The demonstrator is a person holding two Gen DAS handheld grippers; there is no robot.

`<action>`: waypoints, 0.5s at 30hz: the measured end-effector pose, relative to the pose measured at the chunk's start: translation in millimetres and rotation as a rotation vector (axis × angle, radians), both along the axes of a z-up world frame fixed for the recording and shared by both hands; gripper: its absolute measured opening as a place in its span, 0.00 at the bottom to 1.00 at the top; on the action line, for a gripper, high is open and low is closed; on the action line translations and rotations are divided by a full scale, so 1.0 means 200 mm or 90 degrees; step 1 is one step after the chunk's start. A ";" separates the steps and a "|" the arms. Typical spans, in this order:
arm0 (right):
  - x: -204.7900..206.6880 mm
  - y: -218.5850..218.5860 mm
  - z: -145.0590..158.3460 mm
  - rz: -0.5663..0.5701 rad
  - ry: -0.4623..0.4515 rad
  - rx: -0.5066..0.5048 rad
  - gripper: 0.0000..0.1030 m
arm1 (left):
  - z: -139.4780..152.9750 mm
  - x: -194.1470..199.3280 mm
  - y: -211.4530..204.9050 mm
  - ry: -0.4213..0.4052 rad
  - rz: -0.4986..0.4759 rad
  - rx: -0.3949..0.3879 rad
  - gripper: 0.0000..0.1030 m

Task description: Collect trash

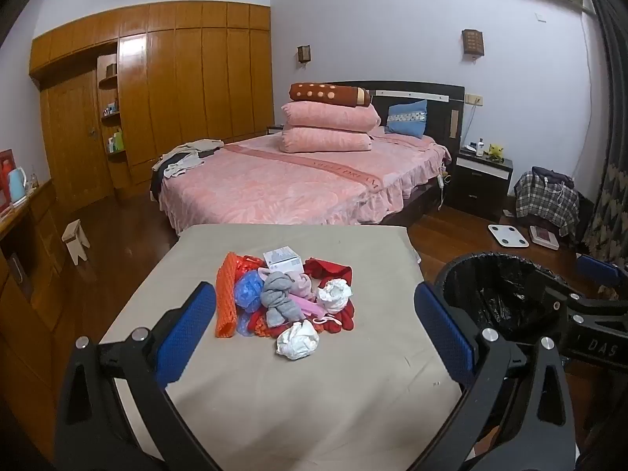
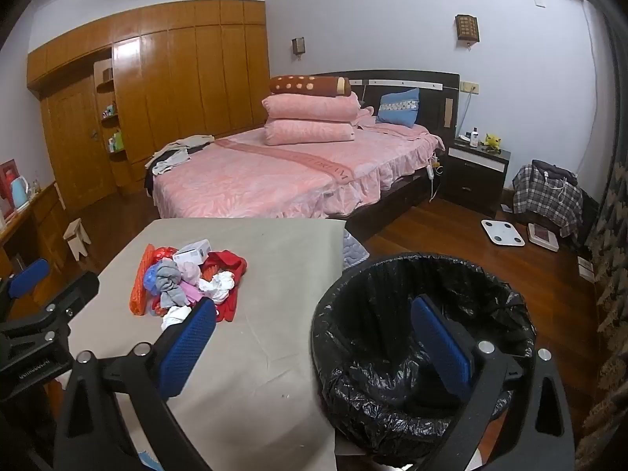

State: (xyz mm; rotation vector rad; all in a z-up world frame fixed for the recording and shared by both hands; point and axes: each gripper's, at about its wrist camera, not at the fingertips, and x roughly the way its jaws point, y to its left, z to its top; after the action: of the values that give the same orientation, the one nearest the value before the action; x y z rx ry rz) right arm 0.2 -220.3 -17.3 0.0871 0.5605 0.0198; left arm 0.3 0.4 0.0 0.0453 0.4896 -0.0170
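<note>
While hovering above the near end of the table (image 1: 274,404), left gripper (image 1: 314,325) spread wide, nothing between its 2 blue pads. Trash pile (image 1: 286,298) dead ahead of it on the table, just beyond the fingertips and framed between them. Right gripper (image 2: 314,337) equally wide and empty (1 finger over the table edge, the other over the bin (image 2: 396,400)), with the pile ahead and off to its left.

Pile near the middle of the table, toward its far half:
- orange foam net sleeve (image 1: 227,294), ribbed and tubular, at the pile's left edge
- blue crinkled plastic (image 1: 247,292) just beside the sleeve
- grey knitted cloth (image 1: 280,298), soft and bunched, in the centre, over pink fabric (image 1: 304,302)
- 2 crumpled white paper wads, 1 (image 1: 297,339) at the near edge of the pile, 1 (image 1: 333,294) on its right side
- small white carton (image 1: 283,262), boxy, at the far edge
- red cloth (image 1: 327,269) under and behind the right side

Table covered in plain beige fabric, lightly creased. Round bin just beside the table's right edge, lined with a glossy, wrinkled black bag. Pink bed (image 1: 290,184) beyond the table's far end.
</note>
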 end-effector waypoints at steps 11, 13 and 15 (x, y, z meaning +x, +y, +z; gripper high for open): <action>0.01 0.00 -0.01 0.001 0.002 -0.001 0.94 | 0.00 0.00 0.00 0.001 0.000 0.000 0.95; 0.01 0.00 -0.01 0.001 0.002 0.000 0.94 | 0.00 0.00 0.00 0.001 0.000 -0.001 0.95; 0.00 0.00 0.00 0.001 0.001 -0.002 0.94 | 0.00 0.00 0.00 0.001 0.000 0.001 0.95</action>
State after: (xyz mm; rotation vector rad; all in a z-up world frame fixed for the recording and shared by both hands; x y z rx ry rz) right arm 1.0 -220.4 -18.2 0.0840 0.5620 0.0203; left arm 0.4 0.0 -0.1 0.0460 0.4910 -0.0164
